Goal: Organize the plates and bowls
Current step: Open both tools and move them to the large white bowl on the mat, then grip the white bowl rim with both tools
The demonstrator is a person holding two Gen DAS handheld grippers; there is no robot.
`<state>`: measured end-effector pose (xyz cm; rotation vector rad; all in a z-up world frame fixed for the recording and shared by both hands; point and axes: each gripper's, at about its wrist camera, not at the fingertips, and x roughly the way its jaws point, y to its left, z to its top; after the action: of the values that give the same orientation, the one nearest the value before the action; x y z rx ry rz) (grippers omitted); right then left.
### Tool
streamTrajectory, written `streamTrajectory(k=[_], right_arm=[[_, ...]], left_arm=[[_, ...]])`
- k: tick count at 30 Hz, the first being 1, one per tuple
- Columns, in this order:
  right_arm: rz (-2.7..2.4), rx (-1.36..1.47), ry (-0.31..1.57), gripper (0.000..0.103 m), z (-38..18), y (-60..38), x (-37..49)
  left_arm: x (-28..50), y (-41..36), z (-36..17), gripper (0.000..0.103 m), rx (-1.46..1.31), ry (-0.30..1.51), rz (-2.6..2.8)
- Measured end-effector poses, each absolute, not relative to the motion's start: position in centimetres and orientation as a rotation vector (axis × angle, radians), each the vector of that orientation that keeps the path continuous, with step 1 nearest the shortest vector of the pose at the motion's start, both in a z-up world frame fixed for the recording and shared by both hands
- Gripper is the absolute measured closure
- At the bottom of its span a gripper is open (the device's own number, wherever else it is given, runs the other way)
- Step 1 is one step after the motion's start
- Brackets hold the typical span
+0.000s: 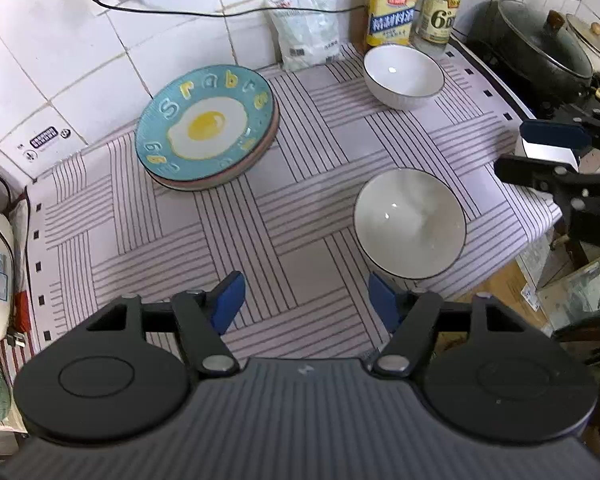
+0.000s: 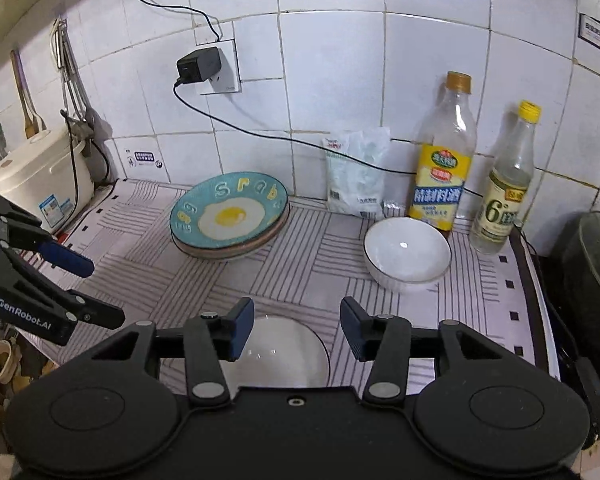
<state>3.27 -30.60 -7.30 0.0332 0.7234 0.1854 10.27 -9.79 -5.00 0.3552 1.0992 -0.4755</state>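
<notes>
A stack of plates [image 1: 206,124] topped by a blue fried-egg plate sits at the back left of the striped cloth [image 1: 148,232]. One white bowl [image 1: 403,74] stands at the back by the bottles, and a second white bowl [image 1: 410,222] stands near the front right edge. My left gripper [image 1: 306,300] hangs open over bare cloth, left of the near bowl, with nothing between its pads. My right gripper [image 2: 297,328] is open above the near bowl [image 2: 284,352], its pads clear of the rim. The plates [image 2: 230,214] and far bowl [image 2: 407,252] lie beyond it. Each gripper shows in the other's view: right gripper [image 1: 528,152], left gripper [image 2: 100,292].
Two bottles [image 2: 440,184] and a white bag [image 2: 356,176] line the tiled wall. A charger [image 2: 198,65] trails a cable behind them. A rice cooker [image 2: 40,176] stands at the left, a lidded dark pot [image 1: 540,40] on the stove at the right. The cloth's front edge drops off.
</notes>
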Motion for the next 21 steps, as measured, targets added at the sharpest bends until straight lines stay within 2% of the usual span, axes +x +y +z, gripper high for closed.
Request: streamTrajectory(k=[5, 6, 7, 11, 13, 15, 21], right_arm=[[0.216, 0.022, 0.706, 0.048, -7.9, -31.0, 1.4], [0.224, 0.020, 0.701, 0.044, -8.2, -31.1, 1.1], [0.230, 0.019, 0.698, 0.035, -8.5, -31.2, 0.8], [0.254, 0.007, 0.689, 0.028, -10.1, -31.5, 0.0], [0.270, 0.003, 0.681, 0.017, -11.2, -31.5, -0.2], [0.301, -0.008, 0.659, 0.011, -12.5, -31.3, -0.4], [0.303, -0.064, 0.666, 0.009, -16.9, -30.4, 0.4]], left_arm=[[9.7, -10.8, -6.0, 0.024, 0.351, 1.114, -0.473], [9.6, -11.0, -6.2, 0.023, 0.347, 1.115, -0.471], [9.6, -11.2, -6.5, 0.020, 0.340, 1.115, -0.473], [9.8, -12.4, -8.1, 0.014, 0.323, 1.112, -0.487], [10.1, -13.1, -9.1, 0.014, 0.329, 1.108, -0.482], [10.6, -13.7, -10.1, 0.013, 0.328, 1.112, -0.490], [12.7, -15.2, -13.5, 0.013, 0.319, 1.143, -0.494]])
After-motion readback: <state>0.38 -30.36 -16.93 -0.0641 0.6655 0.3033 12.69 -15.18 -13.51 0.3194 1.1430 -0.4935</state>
